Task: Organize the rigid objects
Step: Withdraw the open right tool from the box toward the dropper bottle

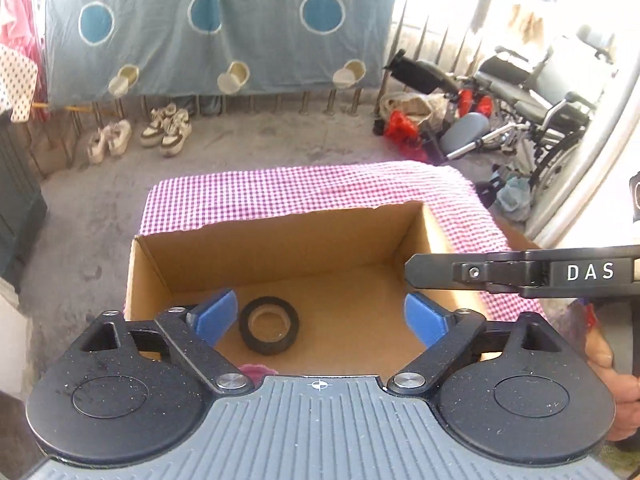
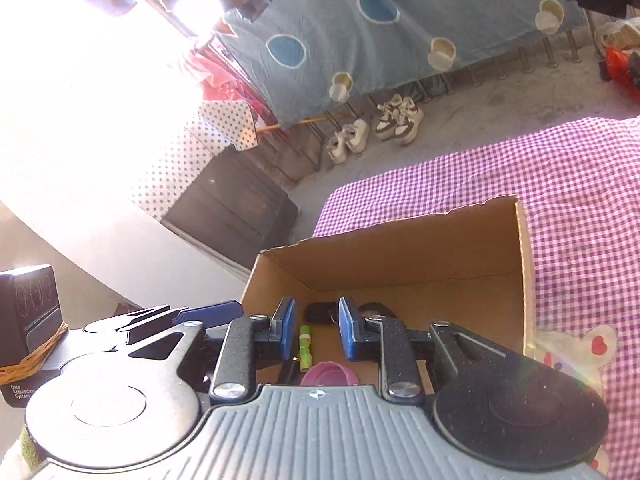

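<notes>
An open cardboard box [image 1: 280, 240] stands on a pink checked tablecloth [image 1: 280, 192]. On its floor lies a black tape roll [image 1: 269, 330], flat and untouched. My left gripper [image 1: 320, 316] hangs above it, open wide, with nothing between its blue pads. The right gripper's black finger [image 1: 440, 274] reaches in from the right over the box corner. In the right wrist view my right gripper [image 2: 316, 328] is partly open and empty over the box [image 2: 400, 256]. Below it lie a small green cylinder [image 2: 305, 346], a pink round lid [image 2: 328, 374] and a black object [image 2: 320, 312].
Beyond the table is bare concrete floor with pairs of shoes [image 1: 160, 132] under a hanging blue cloth [image 1: 220, 28]. A wheelchair [image 1: 540, 92] and red bags stand at the far right. A dark cabinet [image 2: 232, 208] sits left of the table.
</notes>
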A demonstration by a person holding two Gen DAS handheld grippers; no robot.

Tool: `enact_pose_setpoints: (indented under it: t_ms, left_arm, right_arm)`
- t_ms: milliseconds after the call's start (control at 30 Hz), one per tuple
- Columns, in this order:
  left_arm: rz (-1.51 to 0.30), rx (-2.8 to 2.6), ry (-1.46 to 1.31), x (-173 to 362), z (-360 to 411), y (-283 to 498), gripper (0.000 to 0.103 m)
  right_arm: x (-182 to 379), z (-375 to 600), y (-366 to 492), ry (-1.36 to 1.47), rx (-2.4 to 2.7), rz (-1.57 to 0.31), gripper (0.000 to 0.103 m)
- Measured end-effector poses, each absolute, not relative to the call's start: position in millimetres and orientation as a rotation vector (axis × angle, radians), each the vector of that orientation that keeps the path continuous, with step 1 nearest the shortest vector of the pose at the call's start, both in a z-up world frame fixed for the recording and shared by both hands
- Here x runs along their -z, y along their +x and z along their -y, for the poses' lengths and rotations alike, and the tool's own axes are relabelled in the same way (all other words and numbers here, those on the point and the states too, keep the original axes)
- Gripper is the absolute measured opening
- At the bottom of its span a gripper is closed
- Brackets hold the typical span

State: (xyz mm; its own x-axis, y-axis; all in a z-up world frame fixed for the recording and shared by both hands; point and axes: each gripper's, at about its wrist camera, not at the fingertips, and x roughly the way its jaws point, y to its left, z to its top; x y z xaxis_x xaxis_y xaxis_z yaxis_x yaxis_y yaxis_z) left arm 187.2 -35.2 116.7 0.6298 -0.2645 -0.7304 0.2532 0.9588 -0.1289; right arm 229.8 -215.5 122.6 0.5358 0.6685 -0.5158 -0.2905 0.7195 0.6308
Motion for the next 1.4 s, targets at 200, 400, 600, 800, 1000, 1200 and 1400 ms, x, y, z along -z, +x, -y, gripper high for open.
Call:
enact_pose_setpoints:
  t_ms: [200, 400, 600, 800, 1000, 1200, 1400]
  left_arm:
    - [-0.758, 0.397, -0.033, -131, 32, 128, 0.102]
    - [-0.742, 0.384, -0.032, -106, 37, 76, 0.102]
    - [-0.816, 0.396, -0.109, -60, 35, 47, 0.102]
    - [-0.975, 0.421, -0.252, -16, 28, 28, 0.102]
    - [-0.982, 0.389, -0.271, -10, 22, 22, 0.103]
    - [-0.911, 0.413, -0.245, -13, 14, 9, 0.103]
    - [-0.880, 0.427, -0.234, -17, 9, 5, 0.103]
  right_arm:
    - [-140, 246, 143, 0.565, -0.606, -0.649, 0.055]
    - [-125, 252, 67, 0.542, -0.488, -0.579, 0.066]
    - [-97, 237, 25, 0.429, -0.354, -0.626, 0.076]
    - [-86, 222, 2, 0.301, -0.264, -0.647, 0.089]
    - [-92, 218, -14, 0.228, -0.239, -0.608, 0.103]
    - [-93, 211, -15, 0.174, -0.201, -0.612, 0.103]
    - [-94, 207, -17, 0.120, -0.168, -0.610, 0.103]
